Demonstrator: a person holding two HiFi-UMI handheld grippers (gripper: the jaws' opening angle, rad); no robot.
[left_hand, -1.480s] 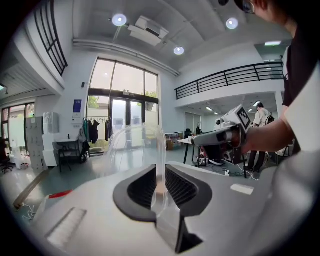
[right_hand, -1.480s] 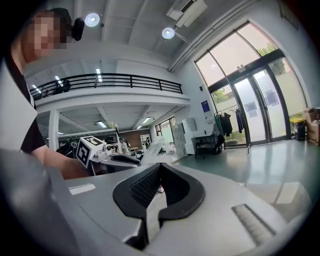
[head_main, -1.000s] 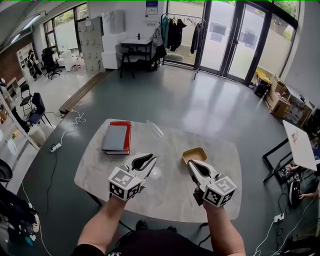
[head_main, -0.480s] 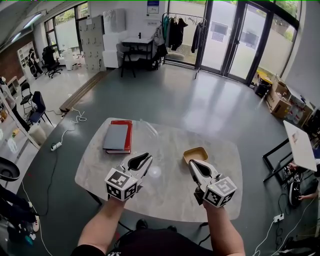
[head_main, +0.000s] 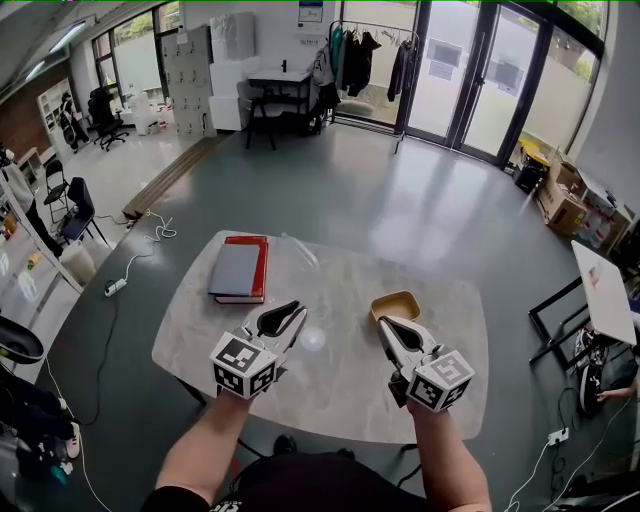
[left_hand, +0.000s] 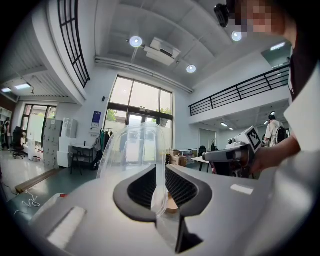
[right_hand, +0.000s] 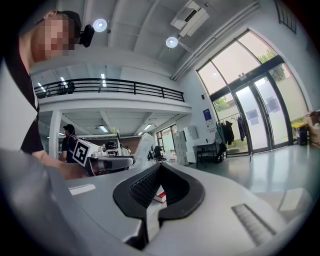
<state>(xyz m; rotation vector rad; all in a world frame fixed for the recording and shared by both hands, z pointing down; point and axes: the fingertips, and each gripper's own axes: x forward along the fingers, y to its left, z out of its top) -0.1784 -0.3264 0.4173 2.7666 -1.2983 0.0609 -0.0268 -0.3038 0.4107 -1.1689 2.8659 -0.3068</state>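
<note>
1. The left tool (head_main: 292, 313) is pinching one thin side wall of a clear plastic cup (left_hand: 131, 150). The wall runs straight down between its jaws, and the cup's body bulges out to that tool's left.
2. The wall looks thin and springy. I judge a light, even squeeze is best: too hard would buckle the plastic, too soft would let it slide out.
3. With only one wall gripped, the cup hangs off-centre and could pivot, so slow, level wrist motion suits it.
4. The right tool (right_hand: 160, 172) has its jaws spread with nothing between them. It sits to the right of the left tool, apart from it, with a tan tray (head_main: 395, 304) just ahead of its tips. It is free to steady the cup's far wall if the cup tilts.
5. A red-edged book (head_main: 238, 270) lies on the counter (head_main: 340, 395), ahead of the left tool and to its left. Whether the cup touches the counter cannot be told.
</note>
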